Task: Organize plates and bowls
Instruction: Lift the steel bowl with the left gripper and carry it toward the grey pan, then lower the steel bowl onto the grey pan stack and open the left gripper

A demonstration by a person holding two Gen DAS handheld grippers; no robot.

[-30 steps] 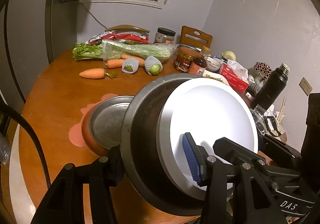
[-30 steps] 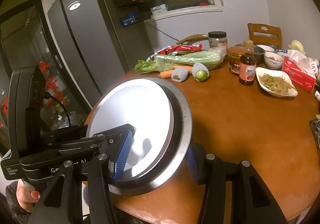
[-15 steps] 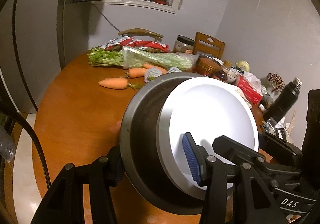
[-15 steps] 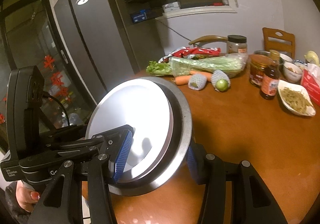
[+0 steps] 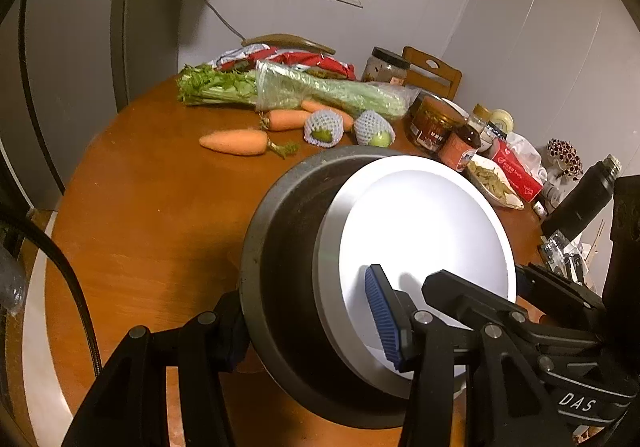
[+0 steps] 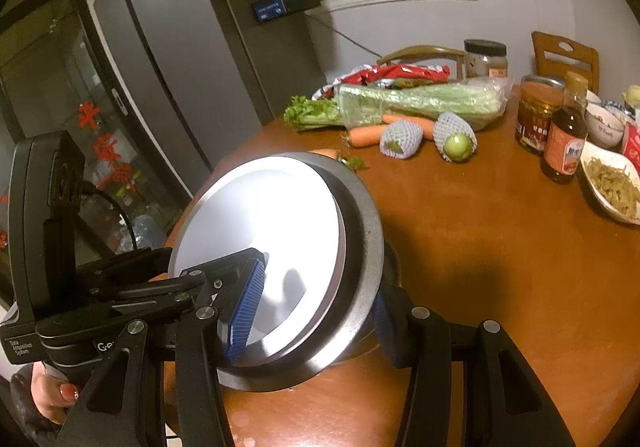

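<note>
Change since earlier frames: both views had shifted; the orange dish seen under the stack a second before was gone from sight, and more bare table point(image 5: 152, 207) showed at the near left.
Load: a white plate point(image 5: 424, 247) sat inside a dark metal bowl point(image 5: 280, 247), carried tilted above the table, not resting on it.
Left gripper point(image 5: 312, 331): clamped across the stack's rim, one blue pad on the plate face, the other finger behind the bowl wall.
Right gripper point(image 6: 316, 311): clamped on the opposite rim of the same plate point(image 6: 264, 223) and bowl point(image 6: 360, 247), pad on the white face.
Step in hand: transport of the stack, judged mid-carry.
Handling advice: keep both grips matched and level the stack before setting down; unequal motion would likely slide the plate out.
Open room: bare wood lay between the stack and the carrots point(image 5: 236, 142).
Edges: the table edge point(image 6: 192, 207) curved close at the near left.
Obstacles: bottle point(image 6: 566, 143) and food dish point(image 6: 612, 187) crowded the far right.
</note>
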